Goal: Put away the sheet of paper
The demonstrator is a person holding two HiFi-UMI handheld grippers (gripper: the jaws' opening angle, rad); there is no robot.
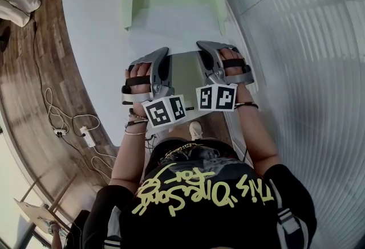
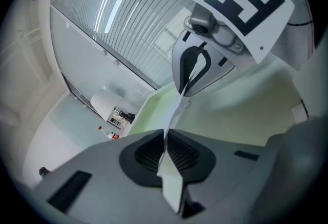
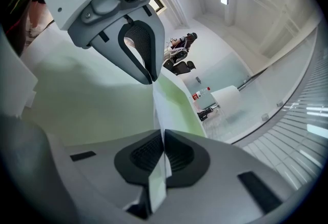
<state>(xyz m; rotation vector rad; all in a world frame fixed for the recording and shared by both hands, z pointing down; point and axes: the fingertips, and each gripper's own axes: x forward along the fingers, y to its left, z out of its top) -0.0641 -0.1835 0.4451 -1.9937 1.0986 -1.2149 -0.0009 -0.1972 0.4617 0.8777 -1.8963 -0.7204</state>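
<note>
Left gripper view: my left gripper (image 2: 166,152) is clenched on one edge of the sheet (image 2: 176,113). The paper runs edge-on from my pads across to the right gripper (image 2: 188,84), which faces me.
Right gripper view: the same thing mirrored. The right pair is pinched tight on that edge, with a strip of paper sticking out behind the pads.
Sheet: its near edge is lifted between my two grippers, close to my body. The rest slopes away over the table (image 1: 91,43) toward the far side, and its far end seems to reach the open mouth of the tray (image 1: 217,3).
Tray: pale green, at the far end of the table and in line with the sheet. Its near side is open and I see nothing else in it.
Why two grips: a thin sheet sags and curls if held at one spot. Pinching the near edge at both left and right keeps it taut and flat.
Why the near edge: from here I can push the sheet forward, so its free far end goes in first.
Step, as I judge it: sliding the sheet into the tray, not yet finished.
Risk: the paper may buckle if the far end catches on the tray.
</note>
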